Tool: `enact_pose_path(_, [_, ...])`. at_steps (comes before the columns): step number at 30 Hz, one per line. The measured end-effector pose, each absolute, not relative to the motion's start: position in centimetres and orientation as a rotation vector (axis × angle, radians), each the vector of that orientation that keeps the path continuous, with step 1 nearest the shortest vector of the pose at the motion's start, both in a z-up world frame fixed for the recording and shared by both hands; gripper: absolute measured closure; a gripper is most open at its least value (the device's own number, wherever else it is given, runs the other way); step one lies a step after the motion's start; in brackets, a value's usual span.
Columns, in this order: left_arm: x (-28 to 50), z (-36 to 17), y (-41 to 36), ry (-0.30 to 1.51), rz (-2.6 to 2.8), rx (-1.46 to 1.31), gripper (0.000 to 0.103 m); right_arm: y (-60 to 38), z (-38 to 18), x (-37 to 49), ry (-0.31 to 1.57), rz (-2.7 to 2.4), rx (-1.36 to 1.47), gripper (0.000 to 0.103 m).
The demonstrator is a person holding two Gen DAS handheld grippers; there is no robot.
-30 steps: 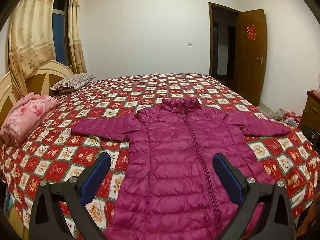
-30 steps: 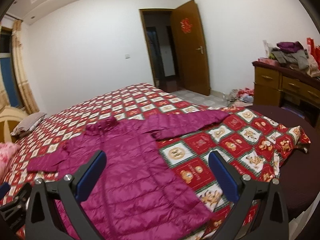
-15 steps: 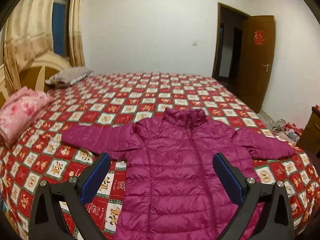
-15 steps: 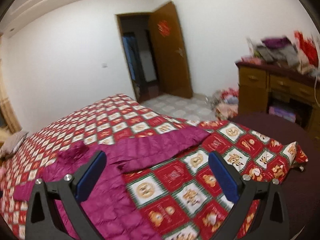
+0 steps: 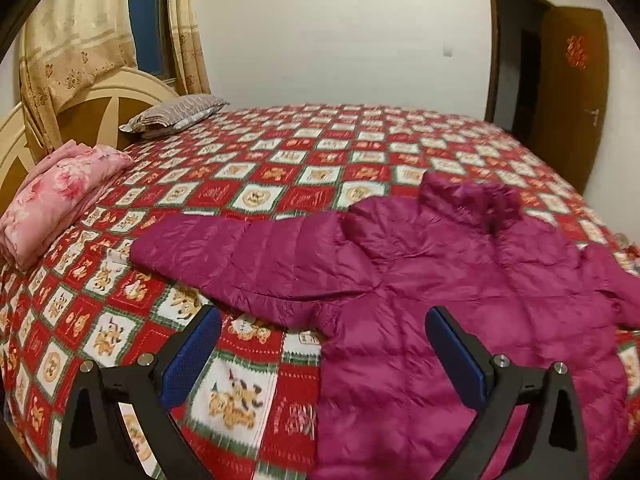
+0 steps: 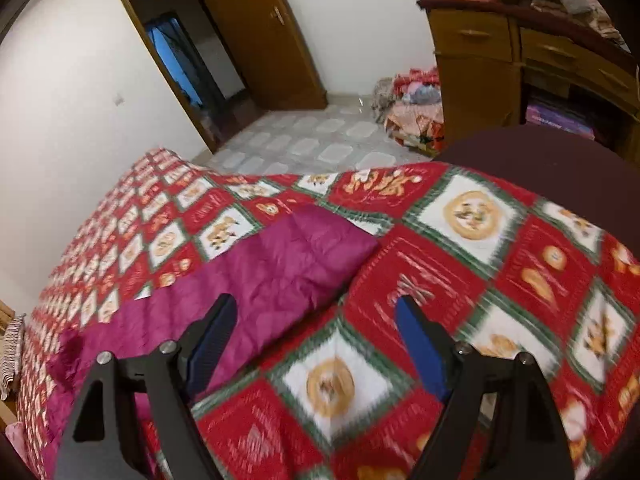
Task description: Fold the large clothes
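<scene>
- Two grippers hang above a magenta puffer jacket (image 5: 420, 280) lying flat, front up, sleeves spread on the red patterned bedspread (image 5: 280, 152).
- Left gripper (image 5: 322, 344): jaws wide, empty, over the jacket's armpit.
- Right gripper (image 6: 314, 340): jaws have just been closing, still apart, nothing between them, near the sleeve cuff (image 6: 320, 248).

We see a red checked bedspread (image 5: 320, 152), a striped pillow (image 5: 176, 114), folded pink bedding (image 5: 60, 188), and a wooden dresser (image 6: 500, 64).
</scene>
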State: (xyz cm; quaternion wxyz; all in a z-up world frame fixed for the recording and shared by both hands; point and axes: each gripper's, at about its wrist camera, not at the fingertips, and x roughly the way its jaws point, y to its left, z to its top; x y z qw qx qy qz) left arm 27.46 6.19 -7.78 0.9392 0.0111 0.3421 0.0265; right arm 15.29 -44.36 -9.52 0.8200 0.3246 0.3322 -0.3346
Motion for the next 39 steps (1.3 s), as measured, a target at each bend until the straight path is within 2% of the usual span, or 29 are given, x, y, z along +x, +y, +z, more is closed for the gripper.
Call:
enact_pose_path(6, [29.8, -12.4, 5.6, 0.757, 0.076, 0.027, 0.001, -45.8, -12.0, 18.9, 0.788, -0.784, 0.657, 0.021])
enact_pose_path(9, [29.8, -14.2, 4.9, 0.763, 0.089, 0.073, 0.001, -45.5, -12.6, 19.7, 0.792, -0.803, 0.627, 0.031])
enact_pose_path(10, [29.9, -14.6, 4.6, 0.766, 0.089, 0.086, 0.001, -45.4, -12.9, 20.2, 0.812, -0.781, 0.614, 0.043])
enact_pose_path(11, [29.8, -15.0, 4.4, 0.767, 0.084, 0.093, 0.001, -45.4, -13.3, 20.5, 0.835, -0.762, 0.614, 0.068])
enact_pose_path(12, [29.7, -15.3, 4.4, 0.768, 0.079, 0.095, 0.001, -45.4, -13.9, 20.8, 0.862, -0.752, 0.618, 0.082])
enact_pose_path(13, [29.8, -15.4, 4.3, 0.769, 0.076, 0.093, 0.001, -45.4, -14.4, 20.8, 0.877, -0.76, 0.622, 0.09])
enact_pose_path(18, [29.8, -15.9, 5.7, 0.787, 0.072, 0.013, 0.001, -44.0, -13.4, 20.1, 0.826, -0.764, 0.555, 0.094])
enact_pose_path(28, [29.3, -17.3, 9.7, 0.836, 0.086, -0.278, 0.001, -32.2, -0.4, 20.9, 0.598, -0.484, 0.268, 0.095])
enact_pose_path(33, [29.1, -17.3, 9.8, 0.826, 0.085, -0.302, 0.001, -27.4, 2.1, 21.1, 0.536, -0.401, 0.252, 0.095])
enact_pose_path(34, [29.1, -17.3, 9.8, 0.826, 0.085, -0.301, 0.001, -27.5, 1.9, 21.1, 0.538, -0.407, 0.264, 0.092])
enact_pose_path(36, [29.1, -17.3, 9.8, 0.825, 0.084, -0.306, 0.001, -28.3, 0.8, 21.4, 0.575, -0.435, 0.284, 0.072])
enact_pose_path(37, [29.1, -17.3, 9.8, 0.824, 0.084, -0.31, 0.001, -29.2, 0.0, 21.5, 0.605, -0.461, 0.305, 0.029])
enact_pose_path(38, [29.1, -17.3, 9.8, 0.824, 0.084, -0.313, 0.001, -30.1, -0.6, 21.3, 0.617, -0.483, 0.325, 0.0])
enact_pose_path(39, [29.1, -17.3, 9.8, 0.824, 0.084, -0.315, 0.001, -31.1, -1.1, 20.8, 0.617, -0.505, 0.342, 0.003])
